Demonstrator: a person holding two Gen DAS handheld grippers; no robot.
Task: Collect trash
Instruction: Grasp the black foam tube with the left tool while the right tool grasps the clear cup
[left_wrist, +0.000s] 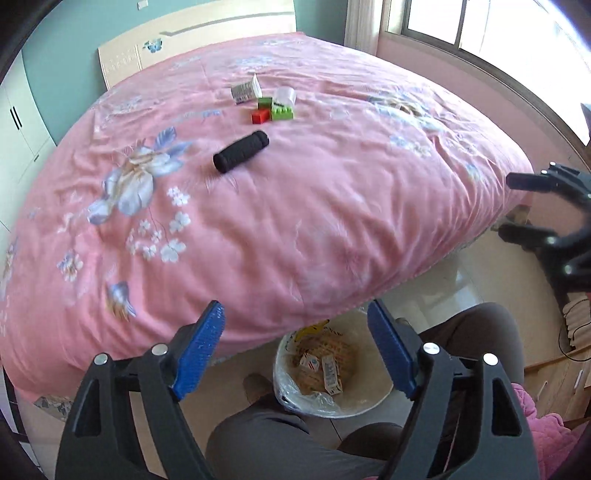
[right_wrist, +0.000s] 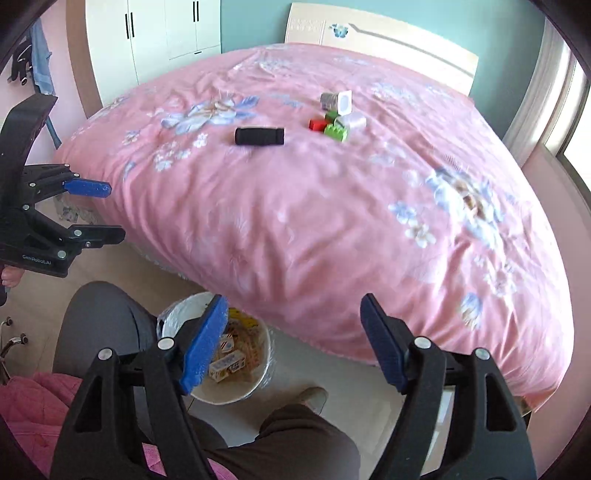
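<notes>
left wrist view, left to right: black foam cylinder (left_wrist: 241, 151) upper centre on pink bedspread (left_wrist: 295, 221); crumpled carton (left_wrist: 245, 90), toy bricks (left_wrist: 272, 110) and clear cup (left_wrist: 285, 96) clustered above it. left gripper (left_wrist: 295, 354) released, nothing between jaws, over lined trash bin (left_wrist: 373, 398) at bottom centre, wrappers already inside. right gripper (left_wrist: 517, 210) at right edge, also released, empty. risk: bricks touch cup, so grab may sweep toy into bin; soft quilt could let cup tip or roll.

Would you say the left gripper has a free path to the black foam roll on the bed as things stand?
Probably yes: the left gripper is open and empty, and the black foam roll lies alone on the pink bedspread, apart from the toy bricks. It looks far off, though.
</notes>
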